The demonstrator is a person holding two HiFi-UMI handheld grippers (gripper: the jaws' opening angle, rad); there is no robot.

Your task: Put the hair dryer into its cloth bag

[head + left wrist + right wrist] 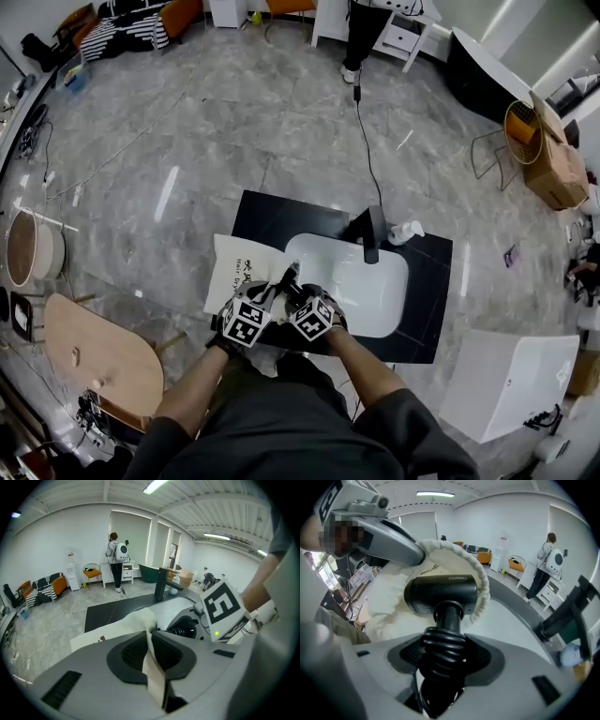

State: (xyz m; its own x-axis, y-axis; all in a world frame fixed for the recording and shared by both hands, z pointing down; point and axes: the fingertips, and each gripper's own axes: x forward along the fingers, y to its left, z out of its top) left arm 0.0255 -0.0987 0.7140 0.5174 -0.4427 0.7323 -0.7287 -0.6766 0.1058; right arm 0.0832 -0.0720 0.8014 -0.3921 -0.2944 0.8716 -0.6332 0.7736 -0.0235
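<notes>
Black plastic hair dryer (440, 595), handle clamped in right claw (443, 653): ease straight into cream cloth bag (389, 602), rim pinched open by left claw (152, 651).

Illegible print on cloth bag (228, 265), illegible lettering on hair dryer (440, 594)

one hair dryer (440, 595), one cloth bag (232, 272), two tools (151, 641) (443, 644), one sink (375, 292)
</notes>
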